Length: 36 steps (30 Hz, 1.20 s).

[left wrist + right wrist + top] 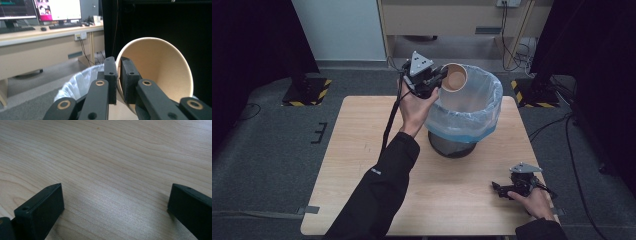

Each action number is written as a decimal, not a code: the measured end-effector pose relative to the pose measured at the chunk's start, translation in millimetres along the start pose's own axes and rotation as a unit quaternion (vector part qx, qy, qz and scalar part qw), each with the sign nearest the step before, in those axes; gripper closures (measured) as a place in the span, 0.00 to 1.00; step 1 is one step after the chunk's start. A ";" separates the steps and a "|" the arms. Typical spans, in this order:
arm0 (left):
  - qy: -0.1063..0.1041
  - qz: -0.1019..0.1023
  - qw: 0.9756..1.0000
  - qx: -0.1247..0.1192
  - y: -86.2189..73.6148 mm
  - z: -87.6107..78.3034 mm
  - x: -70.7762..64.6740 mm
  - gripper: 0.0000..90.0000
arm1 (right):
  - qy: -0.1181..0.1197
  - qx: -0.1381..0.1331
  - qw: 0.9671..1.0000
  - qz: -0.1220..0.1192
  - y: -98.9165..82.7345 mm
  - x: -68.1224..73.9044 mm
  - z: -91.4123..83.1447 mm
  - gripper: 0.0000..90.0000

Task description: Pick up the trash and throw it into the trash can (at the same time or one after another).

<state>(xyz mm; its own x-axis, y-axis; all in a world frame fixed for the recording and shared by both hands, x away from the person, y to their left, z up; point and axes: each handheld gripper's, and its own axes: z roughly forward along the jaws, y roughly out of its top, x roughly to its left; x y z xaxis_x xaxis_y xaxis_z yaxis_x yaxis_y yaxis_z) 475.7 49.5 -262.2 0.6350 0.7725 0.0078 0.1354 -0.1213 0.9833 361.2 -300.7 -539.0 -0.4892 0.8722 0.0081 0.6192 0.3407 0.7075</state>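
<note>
Paper cup (455,77), pinched by its rim in the left gripper (438,79), hangs tilted above the lined bin (472,107) at upper centre, seemingly for dropping; right gripper (499,190) rests spread, empty, lower right.

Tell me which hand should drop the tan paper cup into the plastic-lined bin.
Left. The left gripper already pinches the tan paper cup by its rim at the edge of the plastic-lined bin. The right gripper rests open on the wooden table, well short of the bin.

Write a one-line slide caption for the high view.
Left gripper pinches a paper cup by its rim at the lined bin's edge; right gripper rests open on the table.
</note>
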 end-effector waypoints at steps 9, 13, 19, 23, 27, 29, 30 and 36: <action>-0.004 -0.020 0.998 0.051 -11.4 12.1 6.2 0.93 | 0.000 0.000 1.000 0.001 0.1 0.1 0.1 0.01; -0.029 -0.050 0.997 0.051 -14.8 12.9 10.8 0.76 | 0.000 0.000 1.000 0.000 0.0 0.0 0.0 0.01; -0.039 -0.047 0.998 0.027 -17.8 -9.1 17.3 0.53 | 0.000 0.000 1.000 0.002 0.0 0.2 0.0 0.01; -0.036 -0.047 0.998 0.013 -19.7 -40.6 25.7 0.42 | 0.000 0.000 1.000 0.000 0.0 0.0 0.0 0.01; -0.027 -0.040 0.999 0.019 -35.0 -83.7 35.4 0.33 | 0.000 0.001 1.000 0.001 0.0 0.2 -0.1 0.01; -0.026 -0.040 0.998 0.031 -45.1 -98.7 38.4 0.30 | 0.000 0.001 1.000 0.000 0.0 0.0 -0.2 0.01; -0.026 -0.042 0.998 0.041 -56.3 -111.5 40.5 0.28 | 0.000 0.001 1.000 0.000 0.0 0.1 -0.2 0.01; -0.008 -0.056 0.992 0.110 -128.0 -161.2 52.7 0.26 | 0.000 0.001 1.000 0.000 -0.1 0.2 -0.2 0.01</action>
<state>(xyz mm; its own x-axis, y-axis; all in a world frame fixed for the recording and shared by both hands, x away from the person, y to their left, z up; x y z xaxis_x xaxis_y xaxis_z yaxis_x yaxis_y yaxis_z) 369.2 206.2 -358.4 0.6182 0.7791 -0.1039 0.3673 -0.1695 0.9145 361.0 -300.7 -538.9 -0.4894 0.8720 0.0071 0.6203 0.3424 0.7057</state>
